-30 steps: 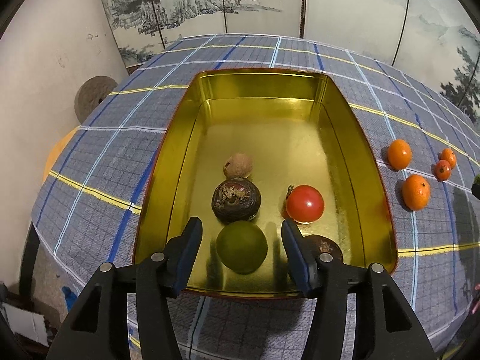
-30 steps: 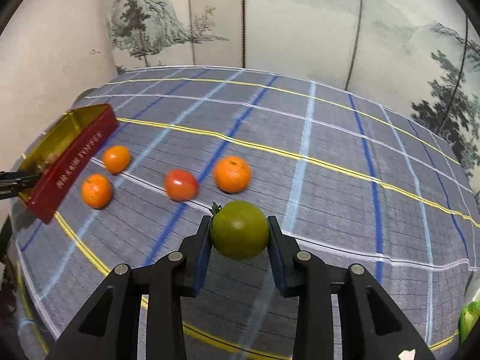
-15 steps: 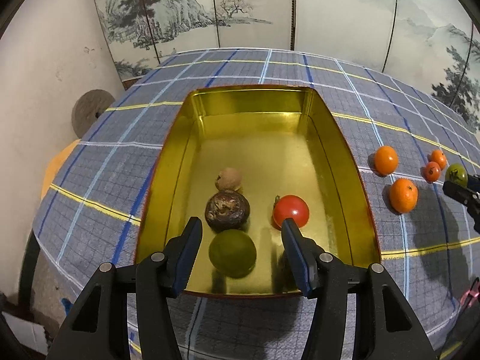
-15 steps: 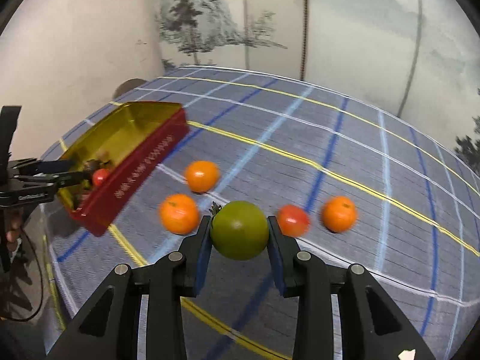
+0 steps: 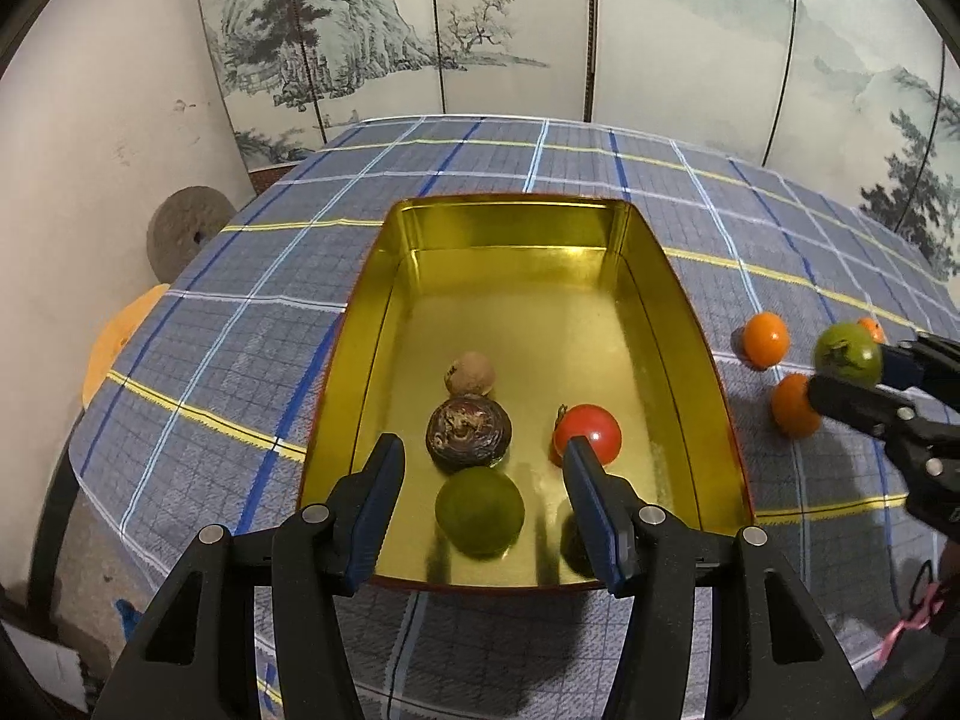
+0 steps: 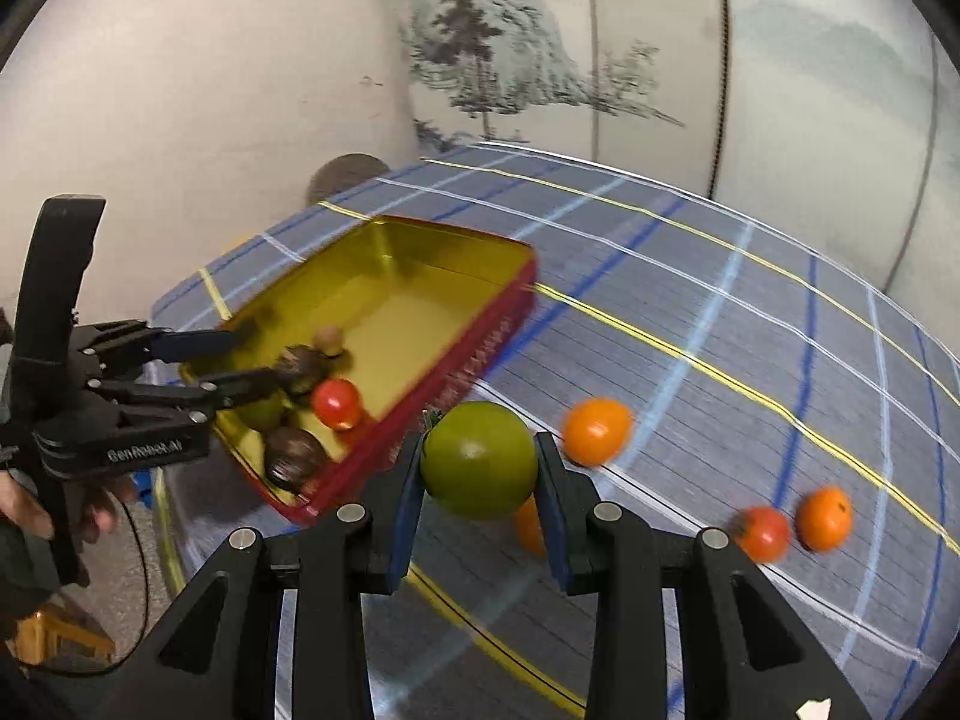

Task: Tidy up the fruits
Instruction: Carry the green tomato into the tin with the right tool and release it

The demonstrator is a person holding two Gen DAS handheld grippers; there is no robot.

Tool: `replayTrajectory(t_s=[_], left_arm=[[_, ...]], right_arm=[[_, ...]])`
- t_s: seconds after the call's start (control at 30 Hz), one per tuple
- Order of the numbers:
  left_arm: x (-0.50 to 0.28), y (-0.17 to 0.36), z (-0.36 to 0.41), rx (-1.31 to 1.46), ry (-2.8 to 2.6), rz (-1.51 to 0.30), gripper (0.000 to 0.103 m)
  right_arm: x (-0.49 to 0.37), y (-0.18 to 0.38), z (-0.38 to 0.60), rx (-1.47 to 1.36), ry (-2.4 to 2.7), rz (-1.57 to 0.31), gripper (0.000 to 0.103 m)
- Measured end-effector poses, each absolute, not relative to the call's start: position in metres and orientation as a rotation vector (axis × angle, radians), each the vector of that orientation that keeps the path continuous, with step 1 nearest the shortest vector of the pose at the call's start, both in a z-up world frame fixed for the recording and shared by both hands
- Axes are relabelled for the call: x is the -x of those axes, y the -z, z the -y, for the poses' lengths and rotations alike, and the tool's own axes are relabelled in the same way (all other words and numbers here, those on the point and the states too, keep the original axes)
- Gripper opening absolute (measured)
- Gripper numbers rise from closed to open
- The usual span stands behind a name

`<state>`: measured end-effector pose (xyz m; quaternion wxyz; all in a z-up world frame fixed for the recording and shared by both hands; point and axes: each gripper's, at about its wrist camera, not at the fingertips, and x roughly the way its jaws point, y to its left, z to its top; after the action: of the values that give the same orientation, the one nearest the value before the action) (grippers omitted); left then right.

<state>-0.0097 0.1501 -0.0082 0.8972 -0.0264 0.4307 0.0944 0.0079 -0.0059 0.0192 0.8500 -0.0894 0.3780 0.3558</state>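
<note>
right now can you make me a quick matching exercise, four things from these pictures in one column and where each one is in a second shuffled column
Things:
1. green tomato
2. red tomato
3. left gripper
4. orange nearest the tin

Places or states:
a. lying inside the gold tin
b. open, over the tin's near end
c. on the checked cloth, outside the tin
d. clamped in the right gripper

Pairs: 1-d, 2-a, 3-b, 4-c
</note>
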Motion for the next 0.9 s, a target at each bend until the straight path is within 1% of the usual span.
replayTrajectory(t_s=[0.43,0.9], left_arm=[[0.030,-0.005,-0.183,0.106,-0.289,-0.869,0.056],[0.052,0.001,-0.226,0.205,-0.400,-0.891,0.056]], right_arm=[[-0.002,-0.016,-0.051,0.230,-0.840,-0.804,0.032],[-0.001,0.001,-0.082,0.284,-0.860,-0.841,0.032]])
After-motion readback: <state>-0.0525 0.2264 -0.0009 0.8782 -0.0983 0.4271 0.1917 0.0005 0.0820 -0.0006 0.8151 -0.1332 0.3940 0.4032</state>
